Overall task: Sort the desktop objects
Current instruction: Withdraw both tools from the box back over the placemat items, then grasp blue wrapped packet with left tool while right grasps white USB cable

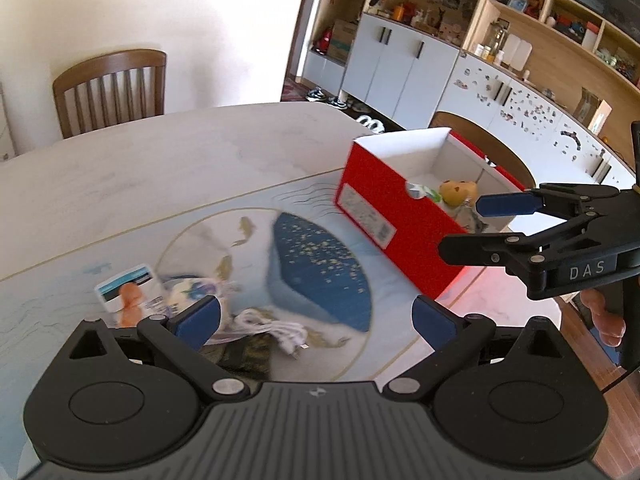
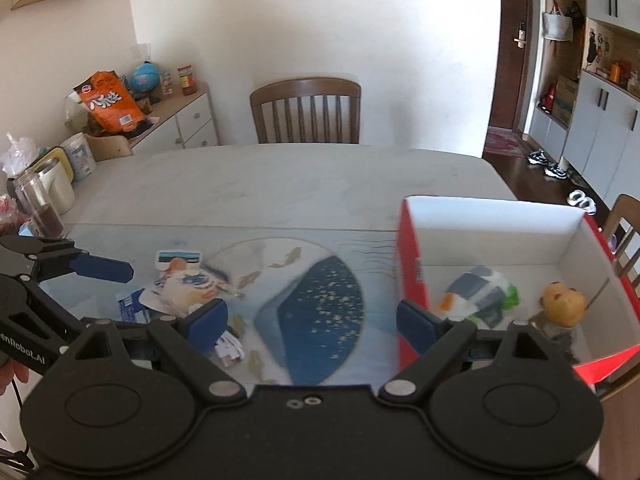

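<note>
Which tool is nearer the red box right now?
Right. The right tool sits at the red box, one finger by its wall. The left tool is over the loose pile, apart from it.

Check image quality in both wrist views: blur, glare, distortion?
Left wrist: motion blur smears the packets and mat; the left tool stays sharp; the cabinets bend with fisheye curvature. Right wrist: the red box edge and packets are smeared; daylight washes out the wall; the corners are vignetted.
</note>
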### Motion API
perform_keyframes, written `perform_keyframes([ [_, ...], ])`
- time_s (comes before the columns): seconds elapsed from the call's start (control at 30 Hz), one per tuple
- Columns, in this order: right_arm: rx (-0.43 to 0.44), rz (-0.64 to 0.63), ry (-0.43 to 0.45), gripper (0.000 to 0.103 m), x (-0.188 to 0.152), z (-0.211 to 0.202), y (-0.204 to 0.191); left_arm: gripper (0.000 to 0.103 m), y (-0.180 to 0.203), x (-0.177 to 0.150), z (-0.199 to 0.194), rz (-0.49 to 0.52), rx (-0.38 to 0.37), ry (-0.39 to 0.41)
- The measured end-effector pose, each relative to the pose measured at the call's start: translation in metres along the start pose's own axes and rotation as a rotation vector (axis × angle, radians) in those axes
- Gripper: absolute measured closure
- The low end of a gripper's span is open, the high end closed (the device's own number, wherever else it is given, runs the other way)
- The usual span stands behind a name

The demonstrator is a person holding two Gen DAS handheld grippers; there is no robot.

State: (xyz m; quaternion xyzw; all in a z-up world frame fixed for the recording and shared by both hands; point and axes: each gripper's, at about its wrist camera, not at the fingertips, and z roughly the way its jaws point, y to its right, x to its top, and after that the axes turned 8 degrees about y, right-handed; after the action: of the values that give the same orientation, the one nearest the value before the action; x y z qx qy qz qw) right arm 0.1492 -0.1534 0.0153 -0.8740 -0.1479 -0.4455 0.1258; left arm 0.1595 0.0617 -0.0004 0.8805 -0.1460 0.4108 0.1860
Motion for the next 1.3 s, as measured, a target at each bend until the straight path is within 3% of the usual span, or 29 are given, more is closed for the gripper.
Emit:
perform_keyframes([
  [0.37, 0.056, -0.08, -0.053, 0.013, -0.021, 0.031, -0.042, 0.0, -0.046, -0.035, -0.008, -0.043, 0.054, -0.014],
  [0.9, 0.095, -0.168, -0.138, 0.026, -0.042, 0.077, -0.061, 0.0, -0.098, -0.069, 0.008, 0.084, 0.142, -0.03],
  [1.03, 0.099, -0.184, -0.161, 0.028, -0.045, 0.086, -0.063, 0.0, -0.113, -0.07, 0.018, 0.072, 0.161, -0.055],
  [1.3, 0.127, -0.242, -0.2, 0.032, -0.052, 0.1, -0.065, 0.0, -0.123, -0.074, 0.031, 0.108, 0.096, -0.086],
])
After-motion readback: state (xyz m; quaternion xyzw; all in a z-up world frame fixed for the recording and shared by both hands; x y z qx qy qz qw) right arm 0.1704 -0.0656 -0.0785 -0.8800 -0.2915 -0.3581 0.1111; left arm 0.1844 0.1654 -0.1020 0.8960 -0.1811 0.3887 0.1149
